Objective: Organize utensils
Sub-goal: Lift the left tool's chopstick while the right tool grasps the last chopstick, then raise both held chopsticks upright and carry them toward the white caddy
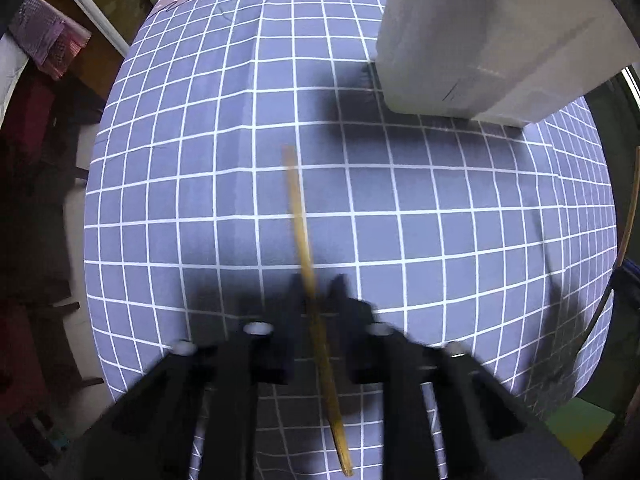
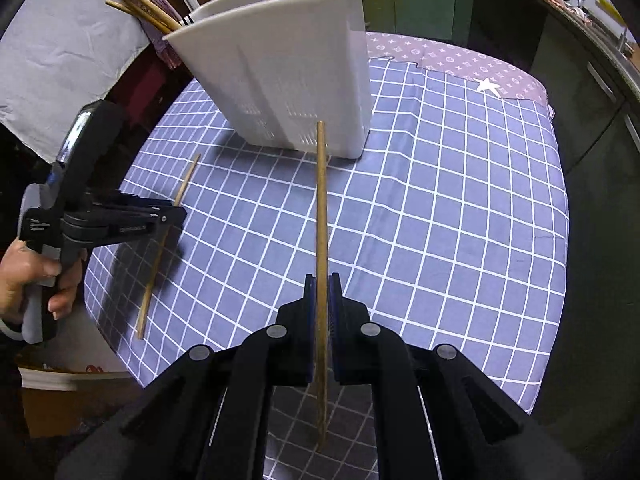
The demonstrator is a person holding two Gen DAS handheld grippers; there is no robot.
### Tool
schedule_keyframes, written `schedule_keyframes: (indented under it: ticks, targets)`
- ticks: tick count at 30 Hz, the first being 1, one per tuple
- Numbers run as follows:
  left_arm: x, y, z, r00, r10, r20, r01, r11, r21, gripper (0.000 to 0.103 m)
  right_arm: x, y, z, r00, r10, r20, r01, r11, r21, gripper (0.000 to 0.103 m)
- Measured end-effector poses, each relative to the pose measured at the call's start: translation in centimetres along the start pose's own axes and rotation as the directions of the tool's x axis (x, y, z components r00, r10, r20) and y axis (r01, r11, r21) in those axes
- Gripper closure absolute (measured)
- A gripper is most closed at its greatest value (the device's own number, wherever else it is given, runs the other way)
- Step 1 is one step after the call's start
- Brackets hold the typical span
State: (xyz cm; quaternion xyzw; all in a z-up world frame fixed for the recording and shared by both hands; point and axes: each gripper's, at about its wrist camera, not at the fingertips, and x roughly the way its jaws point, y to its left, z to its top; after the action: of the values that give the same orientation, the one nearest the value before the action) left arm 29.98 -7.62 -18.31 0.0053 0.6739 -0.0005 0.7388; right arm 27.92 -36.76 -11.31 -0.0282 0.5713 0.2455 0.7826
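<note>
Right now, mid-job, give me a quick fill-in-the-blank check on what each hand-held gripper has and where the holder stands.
1. The right hand-held gripper is shut on a wooden ____.
2. The left hand-held gripper grips ____ chopstick.
3. The white utensil holder already holds several ____.
4. The holder stands on a ____ tablecloth.

Missing: chopstick; one; chopsticks; checked

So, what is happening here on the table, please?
A person holds a gripper in each hand and is sorting wooden chopsticks into a white holder on a checked tablecloth. The right gripper is shut on one chopstick, lifted in front of the holder. The left gripper is shut on another chopstick, low over the cloth. Several chopsticks already stand in the holder.
</note>
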Motion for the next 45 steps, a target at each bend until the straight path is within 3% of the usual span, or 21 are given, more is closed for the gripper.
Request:
schedule_keyframes:
  ticks: [6,13,19,21,28,36,45]
  targets:
    - [-0.4,-0.3,0.6,1.0,-0.013,0.004,0.013,1.0,0.014,0.097,-1.3,0.0,-0.2,1.0,0.005,0.026,-0.005,1.0,0.006,0.096]
    - [-5.5,-0.6,-1.0,0.989,-0.03,0.143,0.022,0.998,0.057,0.097,-3.8,0.0,-0.8,0.996,0.025,0.088,-0.026,1.0,0.009,0.096]
    - [-9.9,0.1,-4.3,0.958,-0.05,0.283,0.021,0.994,0.104,0.097,-5.6,0.2,-1.9,0.99,0.038,0.135,-0.04,0.999,0.01,0.096]
    - [-11.2,0.1,-5.5,0.94,-0.061,0.337,0.02,0.992,0.125,0.097,-5.9,0.4,-2.3,0.989,0.034,0.143,-0.035,0.999,0.004,0.096]
    - [-13.6,0.6,-8.7,0.894,-0.091,0.438,0.019,0.986,0.165,0.097,-6.6,0.9,-3.3,0.987,0.023,0.159,-0.023,1.0,-0.001,0.096]
    - [-14.8,1.0,-10.4,0.87,-0.118,0.478,0.032,0.982,0.184,0.097,-7.4,1.5,-4.0,0.985,0.007,0.175,-0.005,1.0,-0.012,0.096]
    - [-15.2,1.0,-11.2,0.856,-0.129,0.501,0.031,0.979,0.199,0.097,-7.3,1.6,-3.9,0.985,0.009,0.173,-0.007,1.0,-0.018,0.096]
